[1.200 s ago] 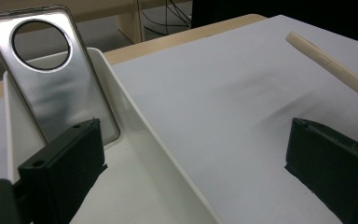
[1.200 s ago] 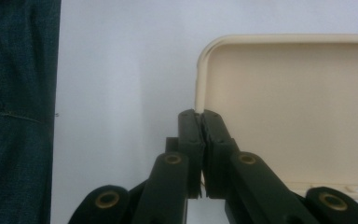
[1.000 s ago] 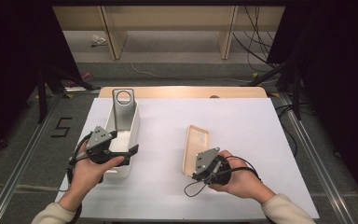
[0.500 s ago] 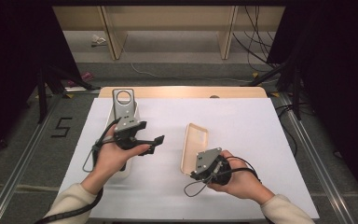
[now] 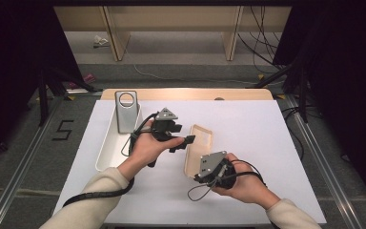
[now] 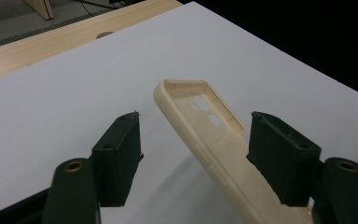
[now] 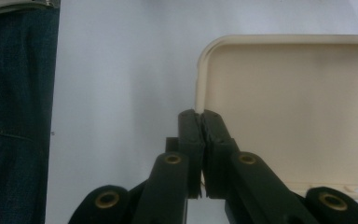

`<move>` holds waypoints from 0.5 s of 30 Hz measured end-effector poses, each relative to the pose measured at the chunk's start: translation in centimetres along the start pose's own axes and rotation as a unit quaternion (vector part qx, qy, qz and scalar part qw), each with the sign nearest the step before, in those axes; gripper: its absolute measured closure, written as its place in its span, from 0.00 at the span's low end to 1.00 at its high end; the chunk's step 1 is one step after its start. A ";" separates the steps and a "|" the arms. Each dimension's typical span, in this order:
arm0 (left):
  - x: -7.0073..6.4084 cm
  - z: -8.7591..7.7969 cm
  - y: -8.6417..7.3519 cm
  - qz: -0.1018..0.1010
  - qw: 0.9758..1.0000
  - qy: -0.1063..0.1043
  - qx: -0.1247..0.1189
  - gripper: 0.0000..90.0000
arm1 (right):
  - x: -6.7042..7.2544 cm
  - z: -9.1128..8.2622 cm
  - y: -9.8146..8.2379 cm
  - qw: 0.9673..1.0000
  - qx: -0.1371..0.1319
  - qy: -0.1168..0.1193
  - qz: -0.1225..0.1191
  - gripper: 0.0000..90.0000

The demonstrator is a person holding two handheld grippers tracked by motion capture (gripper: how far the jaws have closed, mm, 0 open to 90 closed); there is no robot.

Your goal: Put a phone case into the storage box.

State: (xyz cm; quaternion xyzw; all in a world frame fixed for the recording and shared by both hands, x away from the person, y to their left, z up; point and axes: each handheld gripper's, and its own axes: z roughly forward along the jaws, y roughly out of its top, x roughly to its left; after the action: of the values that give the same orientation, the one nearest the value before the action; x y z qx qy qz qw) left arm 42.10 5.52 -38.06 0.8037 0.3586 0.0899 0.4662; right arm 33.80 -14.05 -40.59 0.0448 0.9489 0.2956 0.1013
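Right gripper (image 5: 196, 174) clenched on the near rim of the cream phone case (image 5: 199, 148) — jaws pinched tight on its edge in the right gripper view, case (image 7: 298, 107) tilted up off the white desk (image 5: 267, 143). Left gripper (image 5: 183, 143) released, reaching in from the left toward the case's middle; jaws just been closing, case (image 6: 209, 126) standing between them, pads not pressing — a gap on the left pad's side. At far left on the desk, a white tray (image 5: 106, 148) with a grey phone (image 5: 126, 110) leaning at its far end.
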 end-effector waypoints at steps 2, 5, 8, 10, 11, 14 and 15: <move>0.0 0.6 0.3 -0.007 1.000 0.003 0.006 0.42 | 0.0 0.0 0.0 1.000 0.001 0.000 0.002 0.98; 0.0 1.4 0.6 -0.015 1.000 0.009 0.019 0.48 | 0.1 0.0 0.1 1.000 -0.001 0.000 -0.001 0.98; 0.0 1.8 0.8 -0.024 0.999 0.012 0.030 0.53 | 0.1 -0.1 0.1 1.000 -0.001 -0.002 -0.004 0.98; 0.0 2.1 0.8 -0.030 0.999 0.015 0.036 0.57 | 0.1 -0.1 0.1 1.000 0.000 -0.004 -0.005 0.98; 0.0 2.2 0.8 -0.033 0.999 0.016 0.040 0.59 | 0.1 -0.1 0.2 1.000 -0.001 -0.005 -0.007 0.98; 0.1 2.4 0.8 -0.043 0.998 0.017 0.047 0.63 | 0.2 -0.1 0.2 1.000 0.000 -0.003 -0.006 0.98; 0.1 2.5 0.8 -0.048 0.998 0.017 0.048 0.65 | 0.2 -0.1 0.3 1.000 0.000 -0.003 -0.009 0.98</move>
State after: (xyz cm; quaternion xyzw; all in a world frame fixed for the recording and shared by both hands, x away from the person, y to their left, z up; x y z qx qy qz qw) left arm 43.75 3.63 -38.77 0.8055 0.4083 0.0643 0.4247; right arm 33.59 -13.87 -40.41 0.0370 0.9489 0.2945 0.1068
